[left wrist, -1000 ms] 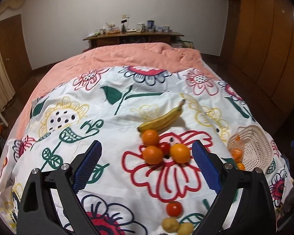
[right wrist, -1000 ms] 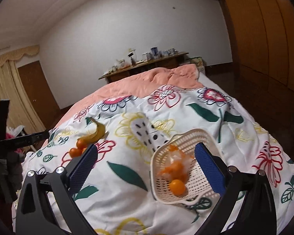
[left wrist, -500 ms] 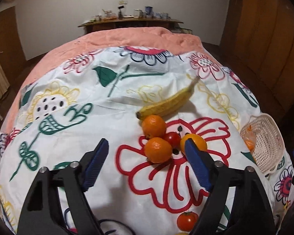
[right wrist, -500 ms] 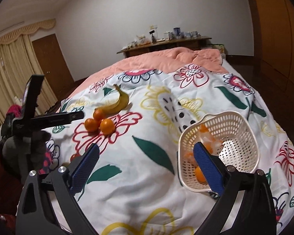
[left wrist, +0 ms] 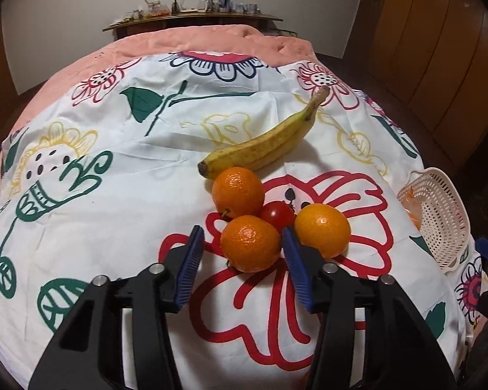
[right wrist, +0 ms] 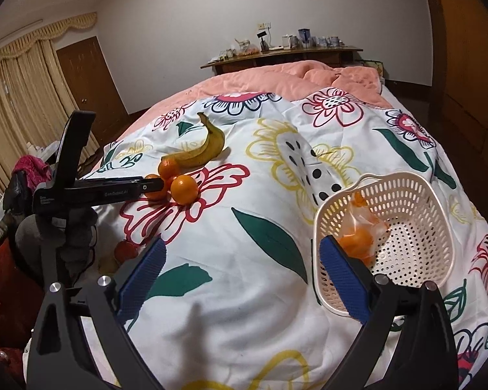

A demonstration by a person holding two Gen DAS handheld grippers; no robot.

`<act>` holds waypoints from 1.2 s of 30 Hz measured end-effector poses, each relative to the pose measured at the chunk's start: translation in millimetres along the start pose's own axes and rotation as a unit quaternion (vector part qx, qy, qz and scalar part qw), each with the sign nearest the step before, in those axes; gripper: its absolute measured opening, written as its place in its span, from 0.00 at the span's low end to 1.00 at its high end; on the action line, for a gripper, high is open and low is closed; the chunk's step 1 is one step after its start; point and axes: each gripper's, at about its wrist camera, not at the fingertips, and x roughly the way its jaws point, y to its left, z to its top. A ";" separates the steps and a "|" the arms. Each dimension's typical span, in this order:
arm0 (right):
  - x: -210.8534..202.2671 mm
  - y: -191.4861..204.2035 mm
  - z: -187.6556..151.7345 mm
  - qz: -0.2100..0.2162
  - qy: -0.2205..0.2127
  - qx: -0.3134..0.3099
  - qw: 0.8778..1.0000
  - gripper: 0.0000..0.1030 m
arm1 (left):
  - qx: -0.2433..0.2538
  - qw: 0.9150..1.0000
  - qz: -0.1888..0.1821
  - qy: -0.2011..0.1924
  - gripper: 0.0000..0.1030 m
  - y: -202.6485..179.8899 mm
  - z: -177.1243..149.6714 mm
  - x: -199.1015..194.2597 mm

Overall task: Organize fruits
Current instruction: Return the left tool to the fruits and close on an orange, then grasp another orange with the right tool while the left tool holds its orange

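Three oranges, a small red tomato (left wrist: pixel 278 215) and a banana (left wrist: pixel 263 148) lie together on the flowered bedsheet. My left gripper (left wrist: pixel 243 241) is open, its blue pads on either side of the nearest orange (left wrist: pixel 250 243), apart from it. The other oranges sit behind (left wrist: pixel 238 191) and to the right (left wrist: pixel 322 230). My right gripper (right wrist: pixel 240 253) is open and empty, just left of the cream basket (right wrist: pixel 416 227), which holds oranges in a plastic bag (right wrist: pixel 358 235). The left gripper also shows in the right wrist view (right wrist: pixel 161 185).
The basket shows at the bed's right edge in the left wrist view (left wrist: pixel 439 221). A tomato (right wrist: pixel 125 249) and a yellowish fruit (right wrist: pixel 107 265) lie near the bed's near-left edge. A salmon blanket (left wrist: pixel 211 42) covers the far bed. A cluttered shelf (left wrist: pixel 192 19) stands behind.
My left gripper has moved forward and down to the fruit cluster, narrowing around the nearest orange. My right gripper has swung left, away from above the basket.
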 end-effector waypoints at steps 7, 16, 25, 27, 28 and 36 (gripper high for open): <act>19.9 13.1 14.7 0.012 0.021 -0.020 1.000 0.92 | -0.005 0.999 -0.047 0.005 0.39 6.3 -0.8 2.9; 70.6 30.7 46.4 0.037 0.074 -0.044 0.996 0.89 | -0.033 0.997 -0.061 -0.029 0.39 24.3 -7.9 -16.6; 121.5 63.7 69.7 0.059 0.136 -0.093 0.985 0.75 | -0.060 0.996 -0.044 -0.049 0.39 50.5 -7.3 -27.3; 132.2 69.6 75.0 0.061 0.147 -0.104 0.982 0.72 | -0.064 0.996 -0.044 -0.050 0.39 54.3 -6.7 -27.4; 135.3 71.2 76.2 0.063 0.151 -0.106 0.981 0.68 | -0.066 0.995 -0.046 -0.050 0.39 55.8 -6.6 -27.1; 175.3 84.4 80.6 0.051 0.198 -0.133 0.970 0.57 | -0.074 0.995 -0.045 -0.046 0.39 61.0 -6.2 -21.6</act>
